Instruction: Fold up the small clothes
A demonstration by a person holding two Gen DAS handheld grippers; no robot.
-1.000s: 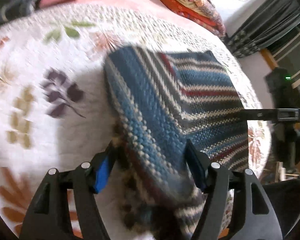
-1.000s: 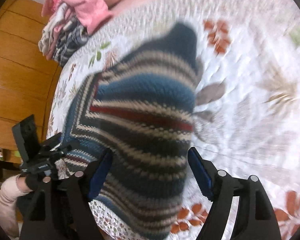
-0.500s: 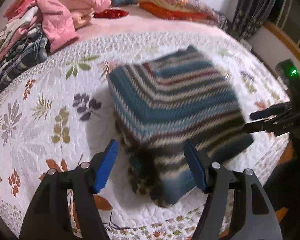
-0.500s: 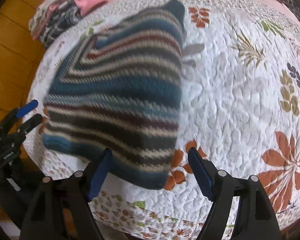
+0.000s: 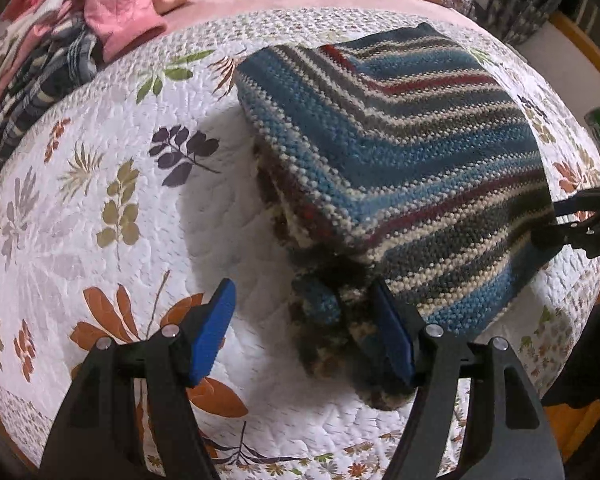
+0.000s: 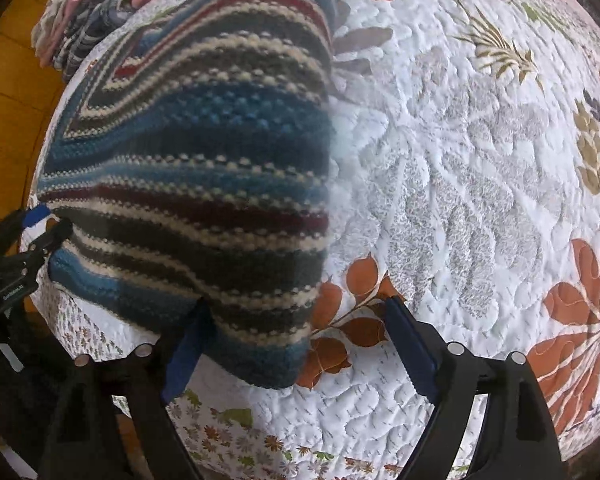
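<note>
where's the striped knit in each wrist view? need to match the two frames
Left wrist: striped knit fills centre to right, near corner by the right finger.
Right wrist: it fills the left half, low corner by the left finger.
Shared landmark: pile of pink and plaid clothes, upper left in both.

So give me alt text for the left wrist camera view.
A folded striped knit sweater lies on a white floral quilt, seen between the open blue-padded fingers of the left tool. A pile of pink and plaid clothes sits at the far left.
</note>
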